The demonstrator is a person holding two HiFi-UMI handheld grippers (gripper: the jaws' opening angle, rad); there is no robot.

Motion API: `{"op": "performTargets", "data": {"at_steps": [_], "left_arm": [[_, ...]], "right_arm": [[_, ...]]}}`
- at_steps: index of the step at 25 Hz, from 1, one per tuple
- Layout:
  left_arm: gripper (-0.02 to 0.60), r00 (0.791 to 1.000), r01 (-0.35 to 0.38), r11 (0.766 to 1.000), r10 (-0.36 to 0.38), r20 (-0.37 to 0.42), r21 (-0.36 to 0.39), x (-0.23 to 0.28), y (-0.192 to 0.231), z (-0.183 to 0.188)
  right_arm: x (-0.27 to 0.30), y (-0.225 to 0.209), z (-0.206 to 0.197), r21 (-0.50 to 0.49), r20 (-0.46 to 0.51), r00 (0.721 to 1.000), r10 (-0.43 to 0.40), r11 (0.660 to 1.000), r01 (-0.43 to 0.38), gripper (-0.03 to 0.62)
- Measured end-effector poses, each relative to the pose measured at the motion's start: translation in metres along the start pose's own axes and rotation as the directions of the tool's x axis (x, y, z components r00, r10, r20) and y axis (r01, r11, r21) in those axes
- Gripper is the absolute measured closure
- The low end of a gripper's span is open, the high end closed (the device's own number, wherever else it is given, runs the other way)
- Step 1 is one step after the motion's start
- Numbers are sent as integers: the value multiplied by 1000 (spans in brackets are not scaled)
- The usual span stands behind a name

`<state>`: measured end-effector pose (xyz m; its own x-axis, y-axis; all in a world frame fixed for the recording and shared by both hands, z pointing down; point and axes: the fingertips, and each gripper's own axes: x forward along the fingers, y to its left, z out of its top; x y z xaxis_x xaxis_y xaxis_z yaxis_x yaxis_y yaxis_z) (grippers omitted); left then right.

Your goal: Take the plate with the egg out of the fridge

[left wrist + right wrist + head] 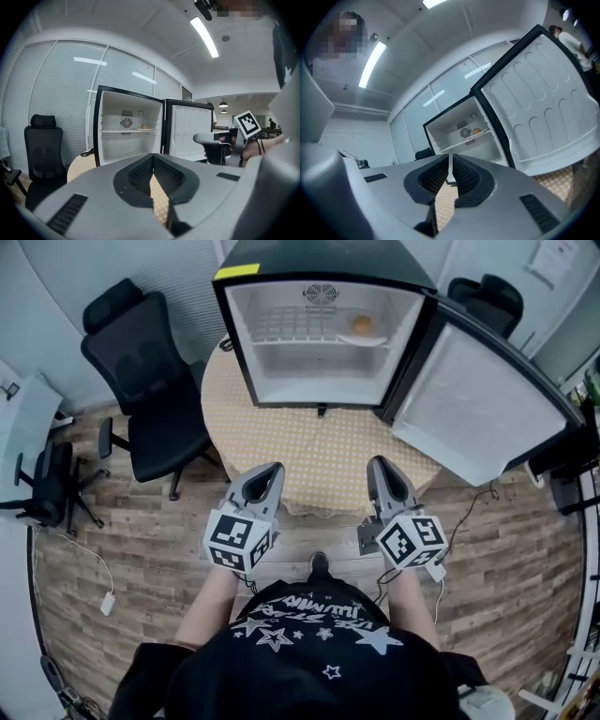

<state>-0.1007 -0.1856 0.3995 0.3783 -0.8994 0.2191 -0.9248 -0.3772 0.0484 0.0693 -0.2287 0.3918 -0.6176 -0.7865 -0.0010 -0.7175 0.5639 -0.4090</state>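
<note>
My head view looks steeply down on the open fridge from some way back. Both gripper views sit low, face forward along their jaws, and share that fridge, well ahead

A round table under a yellow checked cloth stands on the wood-plank floor and bears a small fridge whose door hangs open. Inside, the wire shelf carries a plate at its right end, with an egg on it. A black office chair stands on the floor just beside the table.
</note>
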Motion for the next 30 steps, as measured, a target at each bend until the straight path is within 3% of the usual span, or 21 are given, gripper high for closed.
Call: {"op": "performTargets", "data": {"at_steps": [12, 18, 24, 30], "left_arm": [[578, 999, -38, 999, 38, -7, 13, 48, -24, 10], [578, 998, -47, 999, 48, -46, 26, 55, -10, 5], [578, 998, 31, 999, -30, -50, 18, 91, 1, 4], [578, 995, 105, 994, -104, -7, 34, 126, 24, 29]], "right_arm": [[24, -49, 15, 43, -7, 998, 57, 997, -57, 551], [29, -50, 9, 78, -17, 998, 56, 995, -55, 551], [45, -51, 8, 86, -20, 1000, 22, 996, -21, 551], [79, -54, 18, 111, -9, 999, -34, 993, 35, 551]]}}
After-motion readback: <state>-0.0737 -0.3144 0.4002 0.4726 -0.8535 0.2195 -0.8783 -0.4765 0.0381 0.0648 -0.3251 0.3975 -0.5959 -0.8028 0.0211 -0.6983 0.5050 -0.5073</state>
